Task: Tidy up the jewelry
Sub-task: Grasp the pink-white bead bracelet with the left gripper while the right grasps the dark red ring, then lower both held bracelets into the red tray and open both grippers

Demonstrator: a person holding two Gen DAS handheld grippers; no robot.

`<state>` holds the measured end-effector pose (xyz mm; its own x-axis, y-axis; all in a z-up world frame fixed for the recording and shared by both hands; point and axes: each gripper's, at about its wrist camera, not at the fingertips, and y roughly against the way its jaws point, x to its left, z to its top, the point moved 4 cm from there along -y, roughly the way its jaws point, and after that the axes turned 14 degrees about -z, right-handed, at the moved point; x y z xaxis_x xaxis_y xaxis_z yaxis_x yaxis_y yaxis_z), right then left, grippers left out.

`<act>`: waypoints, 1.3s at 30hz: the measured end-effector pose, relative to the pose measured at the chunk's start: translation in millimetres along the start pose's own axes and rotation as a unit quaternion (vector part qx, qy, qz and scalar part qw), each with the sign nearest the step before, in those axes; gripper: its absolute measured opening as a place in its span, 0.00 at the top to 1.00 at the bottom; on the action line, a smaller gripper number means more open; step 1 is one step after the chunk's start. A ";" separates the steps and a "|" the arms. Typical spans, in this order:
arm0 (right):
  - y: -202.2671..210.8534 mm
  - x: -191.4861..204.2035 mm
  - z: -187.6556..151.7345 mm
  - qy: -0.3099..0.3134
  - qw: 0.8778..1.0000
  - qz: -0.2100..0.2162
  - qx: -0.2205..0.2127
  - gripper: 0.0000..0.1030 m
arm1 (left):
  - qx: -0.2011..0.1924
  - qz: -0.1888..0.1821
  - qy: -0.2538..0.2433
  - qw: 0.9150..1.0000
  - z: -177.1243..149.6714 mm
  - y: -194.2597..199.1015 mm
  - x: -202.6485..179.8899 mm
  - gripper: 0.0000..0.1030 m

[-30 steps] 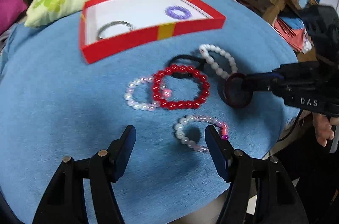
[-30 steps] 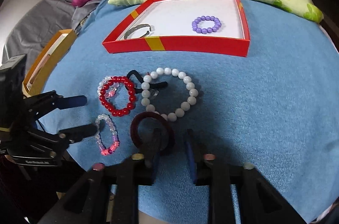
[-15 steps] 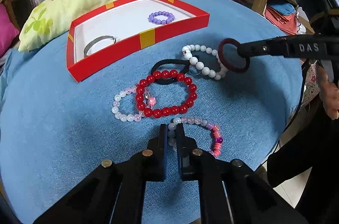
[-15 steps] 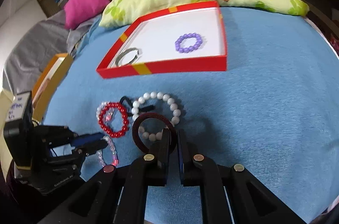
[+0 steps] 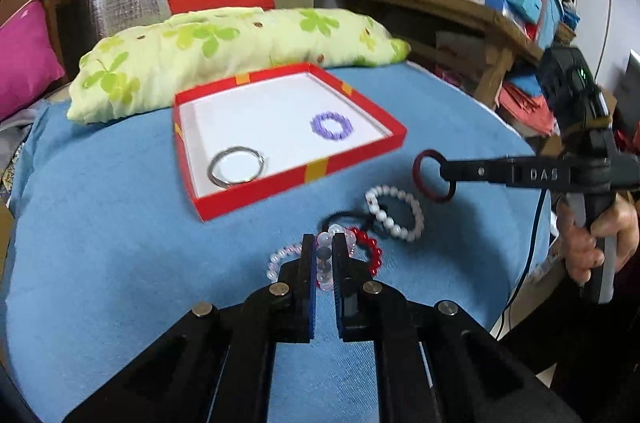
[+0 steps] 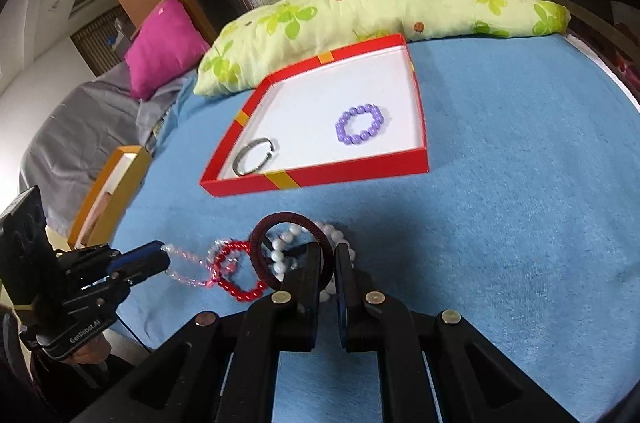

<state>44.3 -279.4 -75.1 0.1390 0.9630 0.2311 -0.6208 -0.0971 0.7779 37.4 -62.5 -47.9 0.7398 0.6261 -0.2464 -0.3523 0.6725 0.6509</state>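
A red tray (image 5: 304, 175) (image 6: 352, 176) with a white floor holds a silver bangle (image 5: 236, 167) (image 6: 256, 156) and a purple bead bracelet (image 5: 331, 125) (image 6: 360, 124). My left gripper (image 5: 323, 243) (image 6: 162, 255) is shut on a clear-and-pink bead bracelet (image 5: 323, 265) (image 6: 188, 265) and holds it above the blue cloth. My right gripper (image 6: 325, 248) (image 5: 442, 173) is shut on a dark red ring bracelet (image 6: 280, 223) (image 5: 424, 163), lifted in front of the tray. A white pearl bracelet (image 5: 394, 213), a red bead bracelet (image 6: 236, 273) and a black hair tie (image 5: 344, 217) lie on the cloth.
A green flowered pillow (image 5: 224, 51) lies behind the tray. A pink cushion (image 6: 164, 43) and an orange box (image 6: 108, 191) sit at the left. A cluttered wooden shelf (image 5: 460, 3) stands at the right. The blue cloth (image 6: 500, 223) drops off at the near edge.
Both grippers closed on bracelets and lifted them. The left raised the clear-pink bracelet; the right carried the dark red ring up towards the tray.
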 end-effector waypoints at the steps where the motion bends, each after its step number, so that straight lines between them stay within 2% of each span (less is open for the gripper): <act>1: 0.8 0.7 0.6 -0.001 1.000 0.001 -0.001 0.92 | -0.004 0.001 0.001 1.000 1.2 2.7 0.6 0.92; 11: 4.7 9.5 18.6 -0.020 0.999 0.020 -0.022 0.92 | -0.039 -0.005 0.008 0.999 27.1 12.4 5.2 0.92; 23: -23.9 21.8 68.8 -0.063 0.997 0.016 -0.036 0.92 | -0.077 0.012 0.036 0.996 91.5 -8.9 43.5 0.92; 30: -65.8 20.2 116.5 -0.088 0.995 -0.013 -0.045 0.92 | -0.051 0.047 0.053 0.996 114.6 -48.5 85.4 0.92; 37: -118.8 18.5 151.8 -0.097 0.994 -0.040 -0.015 0.92 | -0.036 0.052 0.081 0.995 128.6 -83.1 123.8 0.92; 39: -132.1 19.1 158.9 -0.099 0.994 -0.045 0.000 0.92 | -0.019 0.059 0.093 0.994 126.2 -96.3 134.6 0.92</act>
<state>251.5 -288.1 -80.7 0.3432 0.8994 0.2709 -0.5996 -0.0122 0.8002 243.3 -92.8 -53.1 0.5739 0.7617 -0.3008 -0.4553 0.6020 0.6559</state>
